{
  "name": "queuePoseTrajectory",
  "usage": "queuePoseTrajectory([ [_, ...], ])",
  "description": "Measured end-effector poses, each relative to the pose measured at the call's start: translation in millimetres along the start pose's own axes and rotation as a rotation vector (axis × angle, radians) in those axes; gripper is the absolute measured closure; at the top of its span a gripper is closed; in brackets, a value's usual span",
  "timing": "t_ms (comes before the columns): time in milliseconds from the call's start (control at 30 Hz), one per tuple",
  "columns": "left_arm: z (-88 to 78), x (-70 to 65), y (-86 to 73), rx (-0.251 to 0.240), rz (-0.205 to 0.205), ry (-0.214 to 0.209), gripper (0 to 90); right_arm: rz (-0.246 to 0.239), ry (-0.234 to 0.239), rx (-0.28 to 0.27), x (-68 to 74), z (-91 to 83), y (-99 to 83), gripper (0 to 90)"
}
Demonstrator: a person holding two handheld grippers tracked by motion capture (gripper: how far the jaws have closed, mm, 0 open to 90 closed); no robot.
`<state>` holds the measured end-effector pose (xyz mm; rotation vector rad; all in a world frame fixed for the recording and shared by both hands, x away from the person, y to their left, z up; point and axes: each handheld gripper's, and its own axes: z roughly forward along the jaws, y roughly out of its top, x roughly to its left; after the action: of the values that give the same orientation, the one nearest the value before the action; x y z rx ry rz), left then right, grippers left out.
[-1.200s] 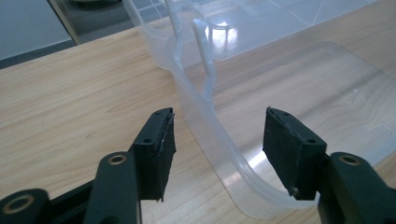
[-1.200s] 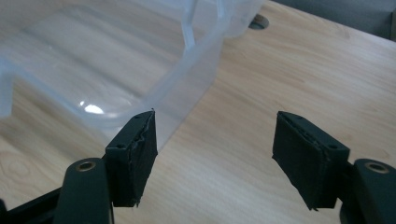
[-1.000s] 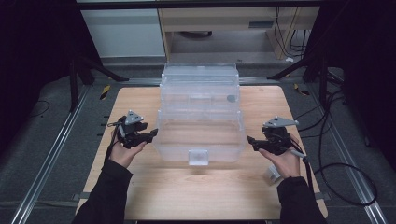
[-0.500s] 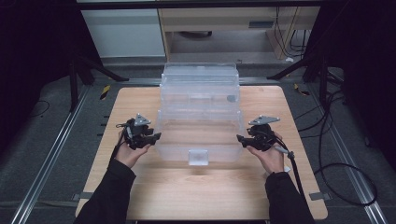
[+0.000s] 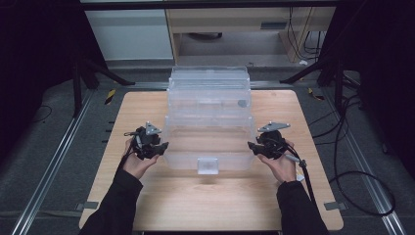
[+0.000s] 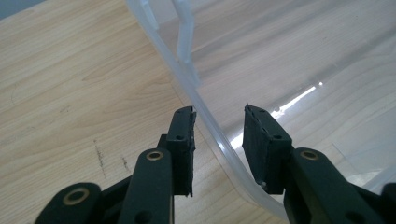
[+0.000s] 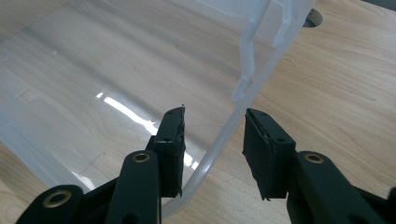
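A big clear plastic box [image 5: 209,105] stands on the wooden table [image 5: 147,105], with a white latch [image 5: 207,165] at its near edge. My left gripper [image 5: 164,146] sits at the box's left side. In the left gripper view the clear rim [image 6: 205,116] runs between the jaws of my left gripper [image 6: 219,112], with gaps to both pads. My right gripper [image 5: 250,145] is at the box's right side. In the right gripper view the rim [image 7: 229,126] passes between the jaws of my right gripper [image 7: 214,112], also with gaps. Both pairs of jaws have just been closing.
Metal rails [image 5: 54,161] run along both sides of the table. Cables [image 5: 342,161] lie on the floor to the right. Bare table top [image 5: 210,200] lies between the box and the near edge. A cabinet [image 5: 132,34] stands beyond the table.
Both hands have moved inward to the box's sides, the right one farther, and their jaws now straddle its rim.
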<state>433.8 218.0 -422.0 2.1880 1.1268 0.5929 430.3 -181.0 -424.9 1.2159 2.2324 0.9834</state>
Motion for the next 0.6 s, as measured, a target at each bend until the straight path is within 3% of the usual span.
queuePoseTrajectory([
  [267,-9.1,-2.0,-11.3,-0.014,-0.040,-0.016,63.0,-0.023,0.000,0.009,7.2,-3.5,-1.7,59.6],
  [433,-9.2,2.5,-14.0,-0.022,-0.068,-0.060,61.4,-0.029,-0.009,0.010,9.1,-3.7,-2.0,59.3],
  [500,-10.1,4.0,-14.5,-0.038,-0.046,-0.062,59.0,-0.036,-0.016,0.005,9.0,-2.8,-1.8,58.7],
  [600,-15.7,6.5,-12.8,-0.059,-0.025,-0.046,51.5,-0.023,-0.015,-0.010,7.5,-4.7,-0.6,46.8],
])
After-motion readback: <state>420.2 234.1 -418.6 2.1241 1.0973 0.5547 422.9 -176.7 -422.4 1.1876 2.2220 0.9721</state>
